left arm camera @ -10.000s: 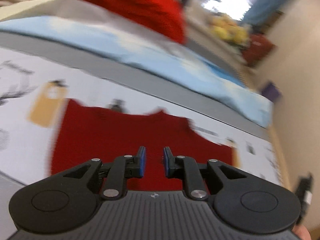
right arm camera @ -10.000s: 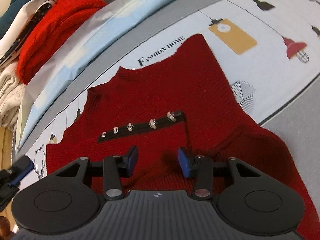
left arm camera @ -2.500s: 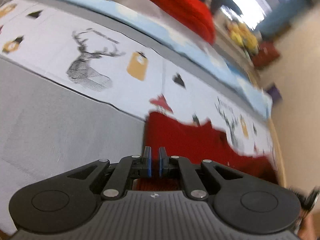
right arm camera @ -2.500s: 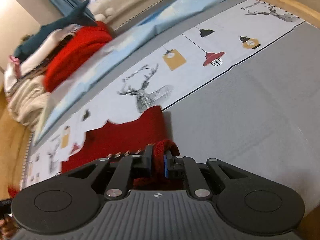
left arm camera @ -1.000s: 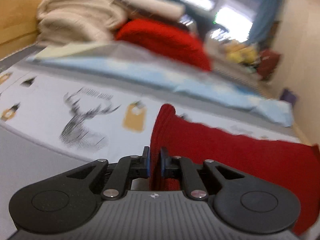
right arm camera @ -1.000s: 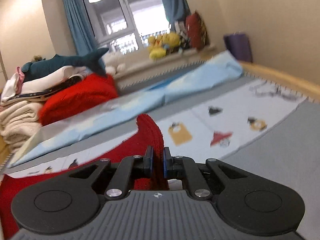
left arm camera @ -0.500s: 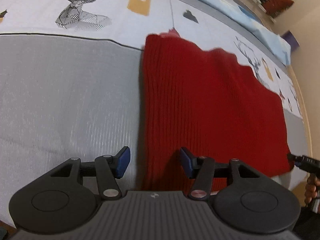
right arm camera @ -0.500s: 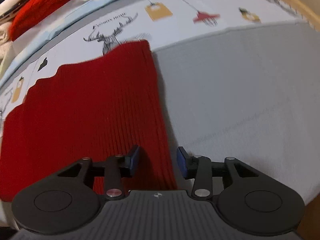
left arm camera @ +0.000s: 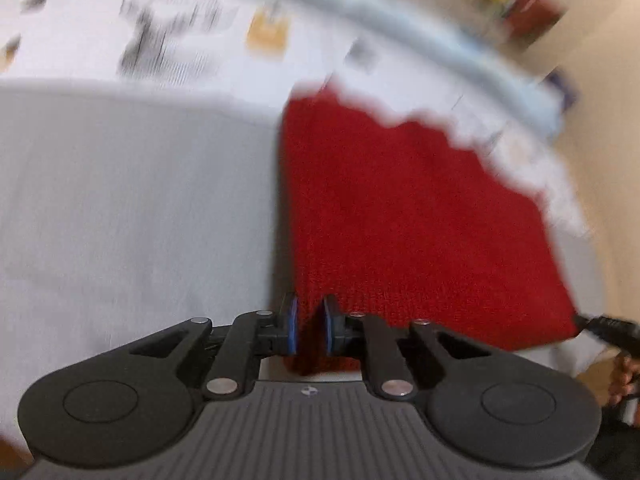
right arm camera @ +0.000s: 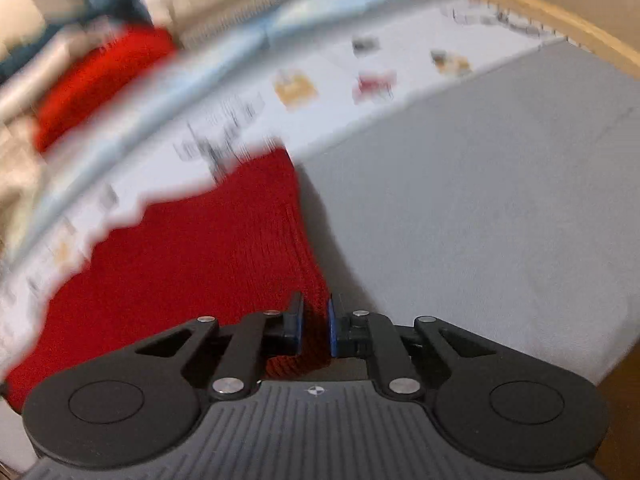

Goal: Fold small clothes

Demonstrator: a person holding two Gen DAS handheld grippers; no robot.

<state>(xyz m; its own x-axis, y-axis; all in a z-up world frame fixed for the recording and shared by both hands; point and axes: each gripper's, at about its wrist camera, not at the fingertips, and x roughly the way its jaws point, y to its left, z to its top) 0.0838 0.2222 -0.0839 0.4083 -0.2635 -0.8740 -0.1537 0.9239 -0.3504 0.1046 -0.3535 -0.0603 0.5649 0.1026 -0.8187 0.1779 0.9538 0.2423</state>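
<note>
A small red knit garment (left arm camera: 400, 216) lies flat on the bed, back side up. My left gripper (left arm camera: 309, 330) is shut on its near left corner. In the right wrist view the same red garment (right arm camera: 192, 264) spreads to the left, and my right gripper (right arm camera: 315, 328) is shut on its near right corner. Both views are blurred by motion.
The bed has a grey sheet (right arm camera: 480, 216) and a white printed band (left arm camera: 120, 40) with deer and lantern pictures. A light blue cloth (right arm camera: 256, 36) and a stack of folded clothes with a bright red item (right arm camera: 104, 76) lie at the far side. A wooden bed edge (right arm camera: 560, 20) runs at right.
Half a second ago both grippers were open over the flat garment's near corners. Now both have shut on those corners and the views are moving.
</note>
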